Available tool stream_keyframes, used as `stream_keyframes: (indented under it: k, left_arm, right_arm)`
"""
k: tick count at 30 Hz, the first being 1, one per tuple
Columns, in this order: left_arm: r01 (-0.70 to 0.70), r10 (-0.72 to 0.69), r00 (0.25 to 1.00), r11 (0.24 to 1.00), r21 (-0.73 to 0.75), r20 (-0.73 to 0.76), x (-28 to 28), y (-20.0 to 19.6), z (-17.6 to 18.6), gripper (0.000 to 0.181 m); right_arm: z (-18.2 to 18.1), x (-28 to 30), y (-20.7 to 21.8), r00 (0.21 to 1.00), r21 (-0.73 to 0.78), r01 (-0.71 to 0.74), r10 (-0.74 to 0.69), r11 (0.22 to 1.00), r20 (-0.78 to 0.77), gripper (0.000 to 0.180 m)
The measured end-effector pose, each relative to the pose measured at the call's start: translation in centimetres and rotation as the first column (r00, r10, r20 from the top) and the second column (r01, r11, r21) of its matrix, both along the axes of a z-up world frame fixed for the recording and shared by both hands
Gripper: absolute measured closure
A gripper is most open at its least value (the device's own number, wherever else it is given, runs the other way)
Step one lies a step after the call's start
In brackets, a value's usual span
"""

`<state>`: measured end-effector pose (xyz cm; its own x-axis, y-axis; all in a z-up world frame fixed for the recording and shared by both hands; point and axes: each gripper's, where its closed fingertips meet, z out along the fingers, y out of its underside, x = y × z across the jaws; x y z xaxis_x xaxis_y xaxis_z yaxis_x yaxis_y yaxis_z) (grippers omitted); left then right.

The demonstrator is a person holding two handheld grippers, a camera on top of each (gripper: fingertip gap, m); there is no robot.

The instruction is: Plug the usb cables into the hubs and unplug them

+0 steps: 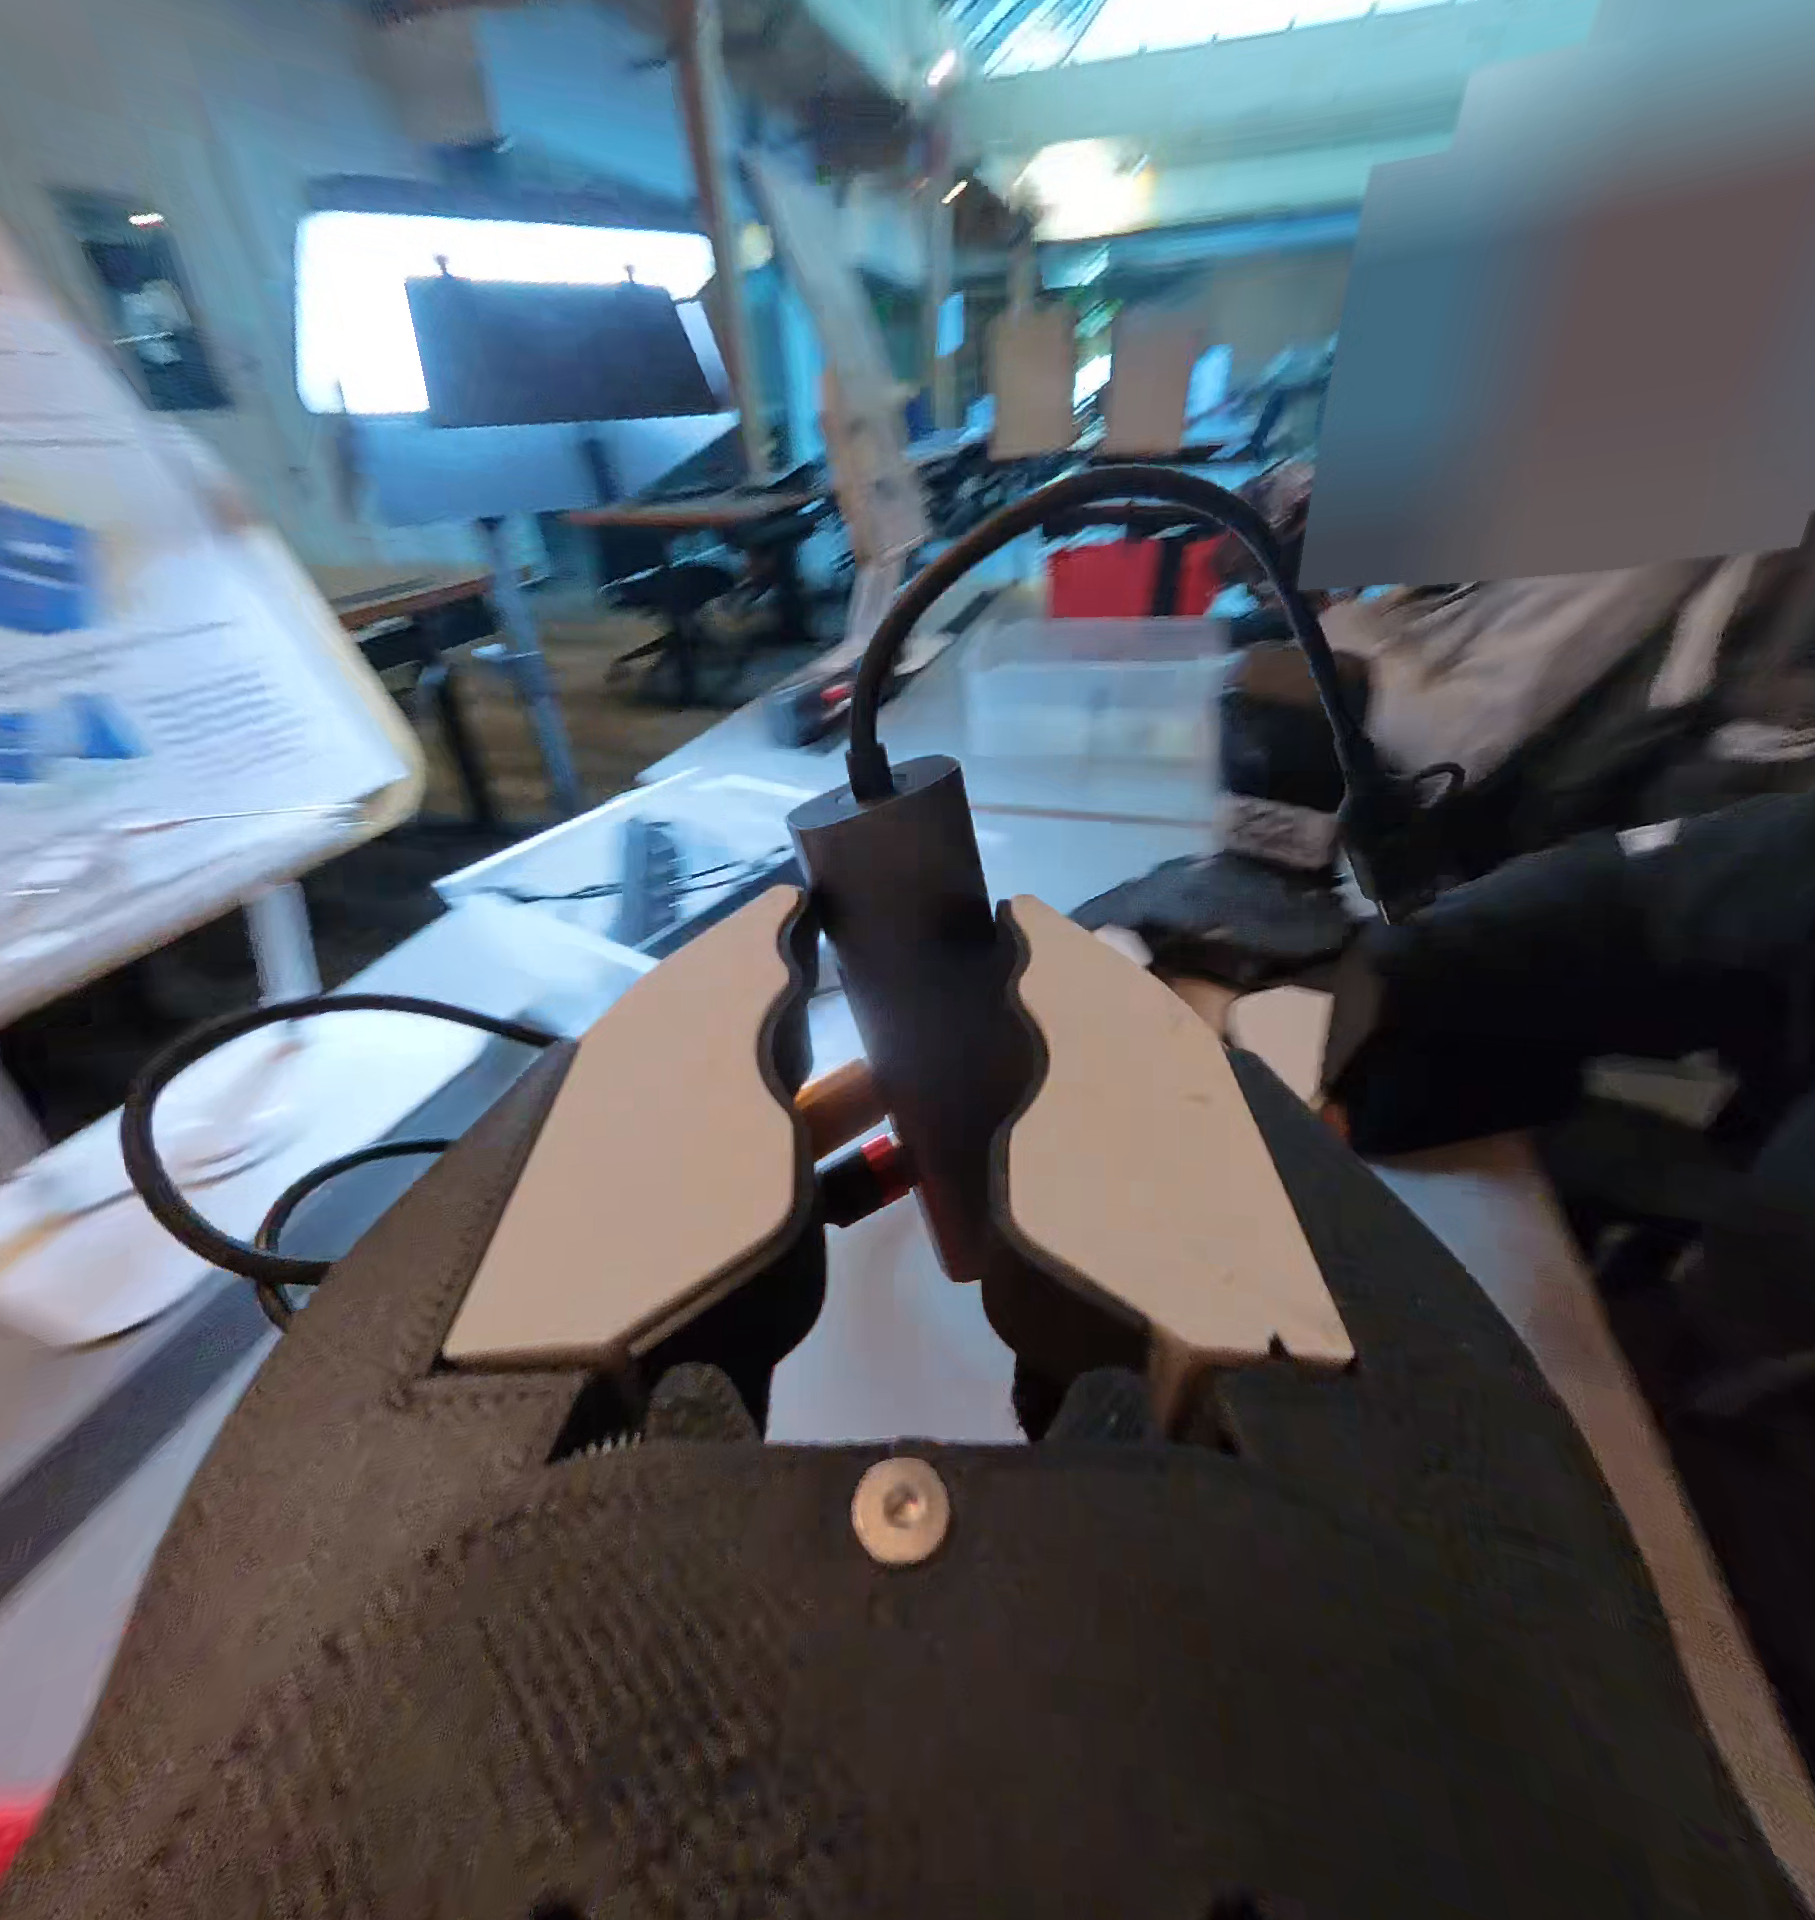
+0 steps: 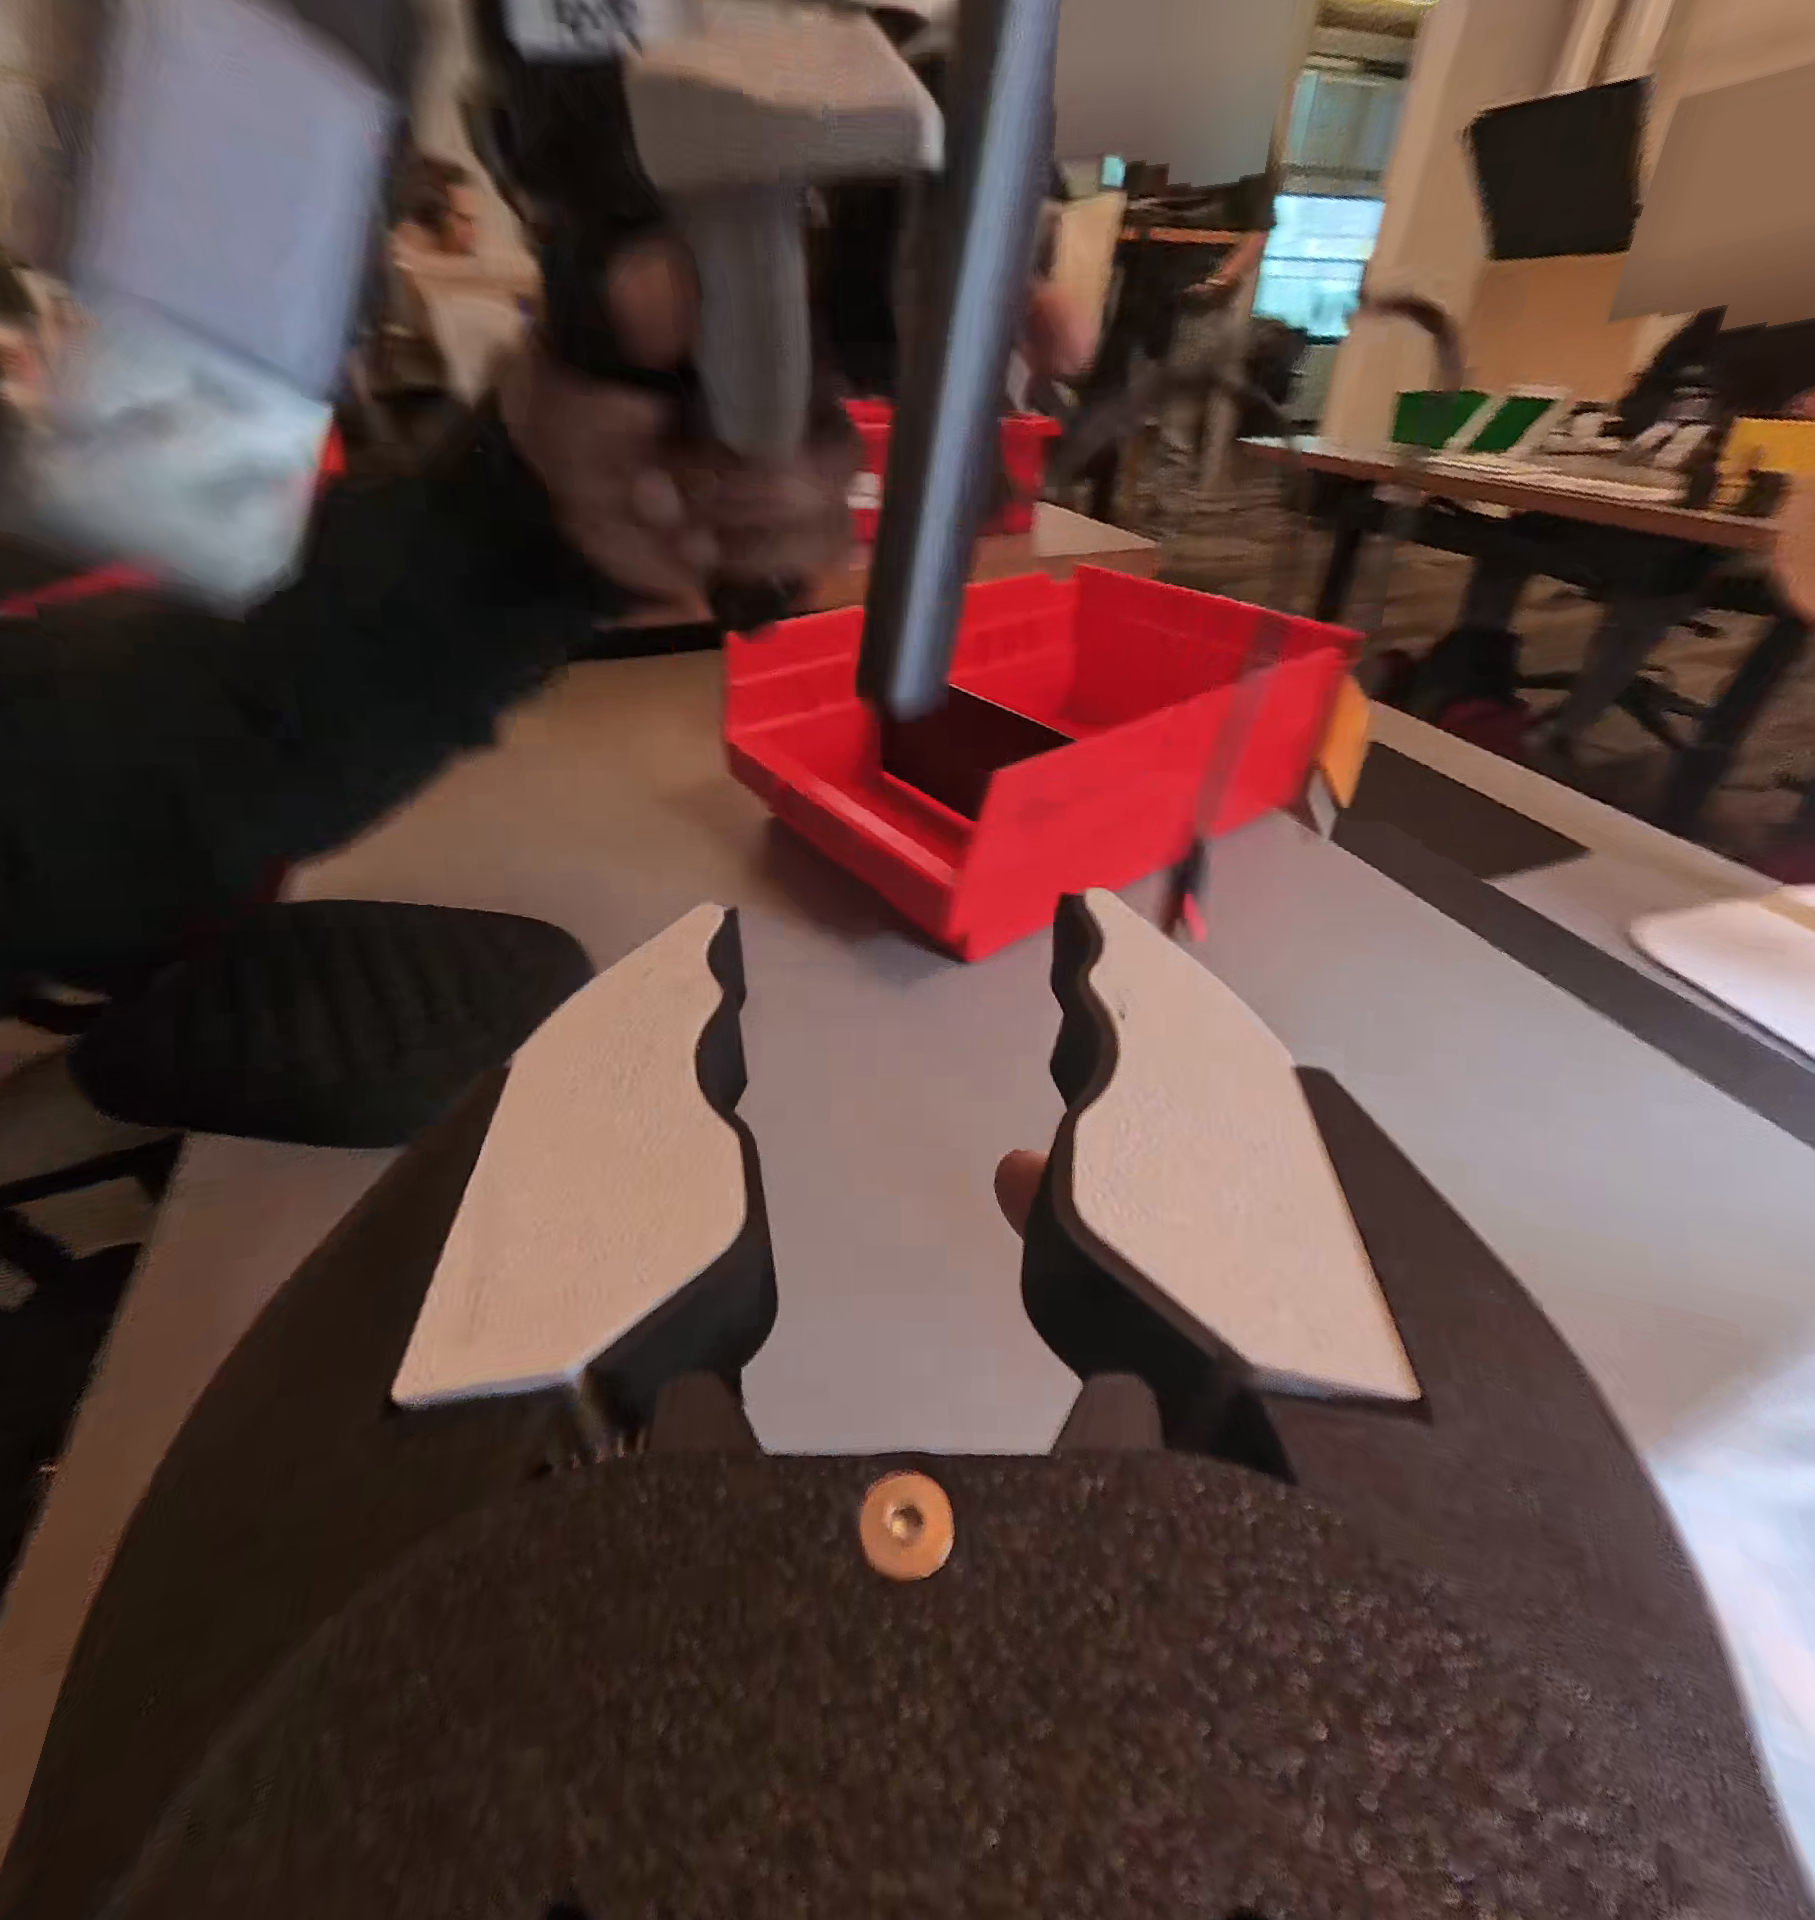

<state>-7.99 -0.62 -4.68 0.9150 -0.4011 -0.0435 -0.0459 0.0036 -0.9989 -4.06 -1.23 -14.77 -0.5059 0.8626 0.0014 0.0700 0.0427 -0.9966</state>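
**Hub held aloft in left gripper, one cable seated; right gripper empty**

Progress. The left gripper (image 1: 908,1049) has its fingers (image 1: 664,1122) closed on a dark, slim USB hub (image 1: 898,914), which stands tilted between them and clear of the bench. A short black cable (image 1: 1079,499) is seated in the hub's far end, arches up beyond the fingertips and drops to the right, where its other end appears to meet a dark gloved or sleeved shape (image 1: 1505,997); what that end is attached to cannot be told. The judgement is that a plug-in is either done or the pull-out is in hand. Blur prevents saying which. Other hubs and cables are not identifiable.

The right gripper (image 2: 898,1039) has its fingers (image 2: 612,1164) standing well apart with nothing between them, only bare bench. A fingertip of the person shows just inside the right-hand finger.

Surface. Under the left fingers lies a red-and-copper battery-like cylinder (image 1: 861,1174) on the pale grey bench (image 1: 903,1351). To the left of those fingers a loose black cable loop (image 1: 155,1174) rests on the bench. Ahead of the right fingers sits a red bin (image 2: 1048,727), with a dark grey bar (image 2: 955,416) rising before it.

Room. An open workshop with further tables, a hanging dark screen (image 1: 560,353) and a poster board (image 1: 103,675) at far left. Strong motion blur throughout.
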Motion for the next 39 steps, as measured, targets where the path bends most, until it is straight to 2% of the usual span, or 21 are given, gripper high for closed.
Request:
stream_keyframes:
  k: [2,4,5,7,8,10,11,13,15,17,19,21,22,25,27,29,31,34,36,37,39]
  left_arm:
    - [0.082,-0.084,0.992,0.996,0.028,0.095,2.8,0.8,-1.8,0.149]
    - [0.094,-0.096,0.980,0.995,0.023,0.173,4.2,1.9,-3.7,0.149]
    - [0.068,-0.071,0.981,0.997,0.024,0.182,4.4,2.5,-4.4,0.149]
    - [-0.008,0.004,0.991,0.999,0.033,0.137,3.9,3.1,-5.3,0.149]
    - [-0.046,0.044,0.992,0.999,0.019,0.119,3.4,3.3,-5.7,0.149]
    - [-0.160,0.162,0.980,0.987,-0.029,0.113,1.8,3.8,-6.7,0.145]
    - [-0.190,0.197,0.973,0.980,-0.063,0.124,1.3,3.9,-7.4,0.153]
    - [-0.126,0.149,0.962,0.986,-0.112,0.230,1.8,3.8,-8.4,0.152]
    - [-0.052,0.098,0.937,0.988,-0.145,0.336,3.0,3.9,-9.2,0.147]
    - [-0.047,0.100,0.932,0.986,-0.157,0.347,3.8,4.4,-9.9,0.142]
    - [-0.120,0.164,0.929,0.982,-0.148,0.332,3.7,5.0,-9.9,0.139]
    - [-0.238,0.281,0.898,0.957,-0.164,0.338,2.3,5.3,-10.2,0.139]
    - [-0.250,0.298,0.878,0.953,-0.171,0.376,1.8,5.3,-10.3,0.142]
    - [-0.146,0.247,0.796,0.964,-0.222,0.552,1.4,5.0,-10.7,0.149]
    - [-0.073,0.212,0.727,0.970,-0.233,0.653,1.1,4.8,-10.9,0.152]
    - [-0.021,0.177,0.710,0.973,-0.231,0.681,0.9,4.7,-11.3,0.156]
    - [0.011,0.110,0.757,0.983,-0.182,0.644,0.8,4.4,-11.1,0.158]
    - [0.053,0.013,0.902,0.989,-0.141,0.432,0.9,3.4,-10.6,0.159]
    - [0.071,-0.035,0.971,0.986,-0.148,0.236,1.2,2.4,-10.6,0.162]
    - [0.100,-0.076,0.985,0.983,-0.154,0.152,1.6,1.8,-10.6,0.163]
    - [0.123,-0.118,0.992,0.975,-0.187,0.036,2.2,1.1,-11.0,0.164]
  right_arm:
    - [0.0,-0.6,-1.6,0.999,-0.056,-0.040,0.039,0.998,-0.017,0.120]
    - [-0.2,-1.3,-1.6,0.999,-0.011,0.011,-0.011,1.000,-0.050,0.128]
    - [-0.7,-1.7,-1.1,0.996,0.061,0.073,-0.069,0.996,-0.055,0.145]
    - [-1.9,-2.6,1.2,0.973,0.189,0.229,-0.220,0.955,-0.068,0.154]
    - [-2.2,-2.8,2.7,0.956,0.208,0.292,-0.282,0.934,-0.075,0.159]
    - [-2.4,-3.1,5.2,0.927,0.242,0.374,-0.364,0.895,-0.087,0.163]
    - [-2.5,-3.2,6.3,0.906,0.279,0.422,-0.410,0.863,-0.103,0.163]
    - [-2.4,-3.2,8.0,0.868,0.309,0.495,-0.480,0.812,-0.129,0.163]
    - [-2.1,-3.1,9.5,0.815,0.378,0.575,-0.547,0.725,-0.191,0.163]
    - [-2.0,-3.0,10.1,0.766,0.473,0.634,-0.580,0.612,-0.276,0.164]
    - [-2.3,-2.9,9.5,0.753,0.564,0.645,-0.558,0.516,-0.350,0.164]
    - [-2.0,-2.8,8.3,0.734,0.647,0.665,-0.485,0.374,-0.475,0.164]
    - [-1.9,-2.7,7.9,0.728,0.670,0.671,-0.456,0.318,-0.512,0.164]
    - [-1.5,-2.6,7.2,0.729,0.714,0.670,-0.364,0.206,-0.579,0.163]
    - [-1.5,-2.5,6.3,0.732,0.722,0.671,-0.305,0.168,-0.609,0.163]
    - [-2.1,-2.6,5.7,0.758,0.739,0.645,-0.278,0.192,-0.589,0.160]
    - [-2.7,-2.7,5.0,0.808,0.765,0.586,-0.257,0.265,-0.530,0.146]
    - [-3.5,-1.7,2.8,0.928,0.767,0.366,-0.148,0.527,-0.341,0.129]
    - [-3.5,-0.3,1.6,0.980,0.727,0.170,-0.038,0.666,-0.195,0.133]
    - [-3.1,0.4,1.5,0.990,0.687,0.100,-0.005,0.720,-0.139,0.134]
    - [-2.1,1.5,1.9,0.998,0.639,0.002,0.039,0.770,-0.050,0.137]
